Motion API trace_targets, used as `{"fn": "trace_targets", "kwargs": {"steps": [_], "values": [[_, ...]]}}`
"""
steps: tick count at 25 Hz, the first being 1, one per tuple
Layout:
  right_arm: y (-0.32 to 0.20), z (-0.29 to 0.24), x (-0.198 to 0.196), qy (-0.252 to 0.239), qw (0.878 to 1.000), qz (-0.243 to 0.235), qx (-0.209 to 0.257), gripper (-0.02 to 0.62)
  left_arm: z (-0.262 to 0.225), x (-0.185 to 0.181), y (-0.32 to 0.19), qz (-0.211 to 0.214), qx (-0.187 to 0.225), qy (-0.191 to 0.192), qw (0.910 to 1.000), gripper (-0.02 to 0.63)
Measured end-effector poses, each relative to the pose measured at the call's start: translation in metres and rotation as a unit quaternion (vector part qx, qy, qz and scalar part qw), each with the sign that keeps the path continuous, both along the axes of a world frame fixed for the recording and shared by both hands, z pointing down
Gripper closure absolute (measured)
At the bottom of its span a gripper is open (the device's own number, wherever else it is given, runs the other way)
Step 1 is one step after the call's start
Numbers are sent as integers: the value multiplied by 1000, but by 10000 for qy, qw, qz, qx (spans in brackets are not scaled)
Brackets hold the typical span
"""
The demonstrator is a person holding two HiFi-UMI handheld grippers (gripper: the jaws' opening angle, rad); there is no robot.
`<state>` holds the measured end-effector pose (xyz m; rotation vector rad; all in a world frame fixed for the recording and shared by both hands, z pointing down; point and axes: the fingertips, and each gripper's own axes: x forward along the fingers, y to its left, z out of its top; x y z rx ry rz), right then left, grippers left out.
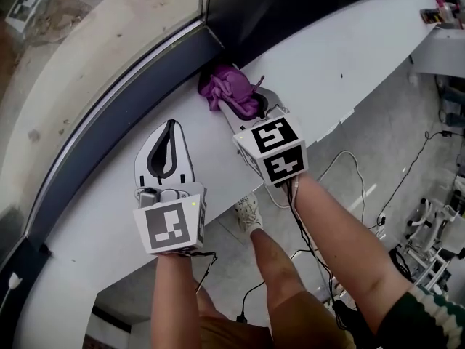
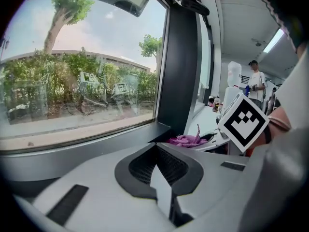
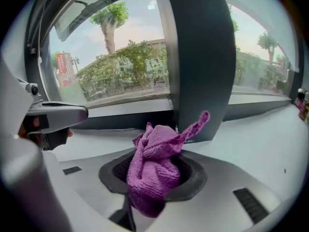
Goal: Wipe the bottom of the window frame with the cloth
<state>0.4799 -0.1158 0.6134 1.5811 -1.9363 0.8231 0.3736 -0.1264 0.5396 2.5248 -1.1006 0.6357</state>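
Holding the cloth: the right gripper [image 1: 252,112] had its jaws pinched on a bunched purple cloth [image 3: 153,170], which filled the gap between the dark pads and bulged out above them.
Cloth position: it sat at the far edge of the white sill [image 1: 330,57], where the dark bottom frame [image 1: 127,111] met the foot of the dark upright post [image 3: 203,57].
Cloth shape: crumpled into a wad, with one thin corner sticking up to the right in the right gripper view.
Contact: the wad overlapped the bottom frame in the head view, but whether it pressed against it could not be told.
Left gripper [image 1: 171,125]: its jaws were pressed together with nothing between them, and it pointed toward the bottom frame.
Left gripper position: over the middle of the sill, between far and near edges, its marker cube at the near edge, apart from the right gripper and to its left.
Glass [image 1: 87,42]: it ran above the bottom frame, showing trees and a hedge in both gripper views.
Background: a person [image 2: 256,83] stood far along the sill in the left gripper view.
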Motion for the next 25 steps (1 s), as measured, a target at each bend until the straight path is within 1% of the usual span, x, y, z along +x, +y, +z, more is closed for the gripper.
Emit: {"fn": "trace_targets", "kwargs": {"steps": [3,6,12,15,20,25], "values": [[6,3,13,4,9997,225,-88,449,-1,6,3,7,49,-90,9999,603],[5,4,19,-4,9996,282,-86,449,-4,12,3,23,248,-162,9996,603],[13,8,13,-80,9997,171,-160,449,-1,22,17,160,171,-136,9996,603],[17,7,13,-44,9998,33,-206,449,1,28,26,187,107,-150,9997,603],[32,8,15,-86,9994,-60,-325,449,-4,27,36,73,-34,-134,9999,603],[60,7,13,-173,9984,-141,-515,449,-13,34,48,182,61,-238,9995,603]]}}
